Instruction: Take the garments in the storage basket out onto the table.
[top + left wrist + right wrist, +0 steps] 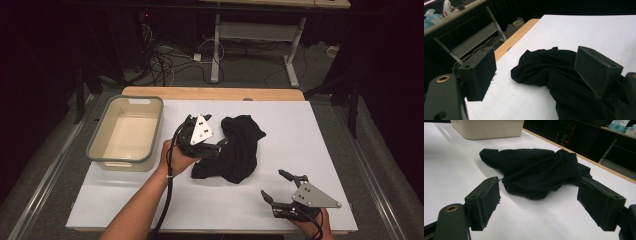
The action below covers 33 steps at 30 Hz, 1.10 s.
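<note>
High view is showing the black cloth (pixel 235 149) lying crumpled on the white table (pixel 300 135), right of the beige bin (pixel 125 132). The left gripper (pixel 221 145) is hovering at the cloth's left edge, its jaws spread wide and gripping nothing. The right gripper (pixel 275 186) is resting near the table's front edge, apart from the cloth, jaws gaping and empty

Matt black cloth (pixel 235 147); smooth plastic bin (pixel 100 145).

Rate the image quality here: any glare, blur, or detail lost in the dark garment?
High view: dim surroundings, evenly lit table, black garment without fold detail. Left gripper view: near jaws slightly soft. Right gripper view: mild glare on the table, folds faintly readable.
</note>
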{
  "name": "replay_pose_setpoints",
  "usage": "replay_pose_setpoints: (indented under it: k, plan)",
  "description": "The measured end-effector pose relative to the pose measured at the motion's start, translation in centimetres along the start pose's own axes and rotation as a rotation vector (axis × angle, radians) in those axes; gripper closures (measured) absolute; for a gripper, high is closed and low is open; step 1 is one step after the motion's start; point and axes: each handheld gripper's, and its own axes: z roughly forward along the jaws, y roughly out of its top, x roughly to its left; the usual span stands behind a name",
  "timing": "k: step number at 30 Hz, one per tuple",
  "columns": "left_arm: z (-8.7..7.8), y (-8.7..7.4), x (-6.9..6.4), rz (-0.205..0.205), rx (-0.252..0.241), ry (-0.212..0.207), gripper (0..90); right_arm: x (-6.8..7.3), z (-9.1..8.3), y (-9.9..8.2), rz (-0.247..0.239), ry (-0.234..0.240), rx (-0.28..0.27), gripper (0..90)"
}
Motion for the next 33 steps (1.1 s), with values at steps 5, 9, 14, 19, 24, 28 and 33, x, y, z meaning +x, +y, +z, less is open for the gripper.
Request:
replay_pose_setpoints:
  k: [5,9,14,19,24,28,33]
  plan:
    - [-0.5,-0.6,0.0,0.007,-0.003,0.012,17.4,0.2,0.1,0.0,-0.002,0.005,0.004,18.7]
    - [-0.8,-1.0,-0.1,0.006,-0.015,0.02,17.3,0.3,0.2,0.0,-0.003,0.01,0.007,18.7]
    - [-1.2,-1.2,-0.3,0.014,-0.025,0.027,17.4,0.6,0.4,0.0,-0.012,0.013,0.012,18.7]
    - [-1.7,-1.5,-0.4,0.024,-0.038,0.031,17.4,0.7,0.4,0.0,-0.017,0.018,0.015,18.7]
    - [-2.4,-1.6,-0.5,0.031,-0.046,0.032,17.4,0.7,0.5,0.0,-0.015,0.019,0.015,18.7]
    - [-2.9,-1.6,-0.6,0.041,-0.052,0.032,17.4,0.8,0.4,0.1,-0.02,0.016,0.015,18.7]
    - [-3.2,-1.6,-1.0,0.062,-0.049,0.034,17.4,0.9,0.5,0.1,-0.021,0.02,0.014,18.7]
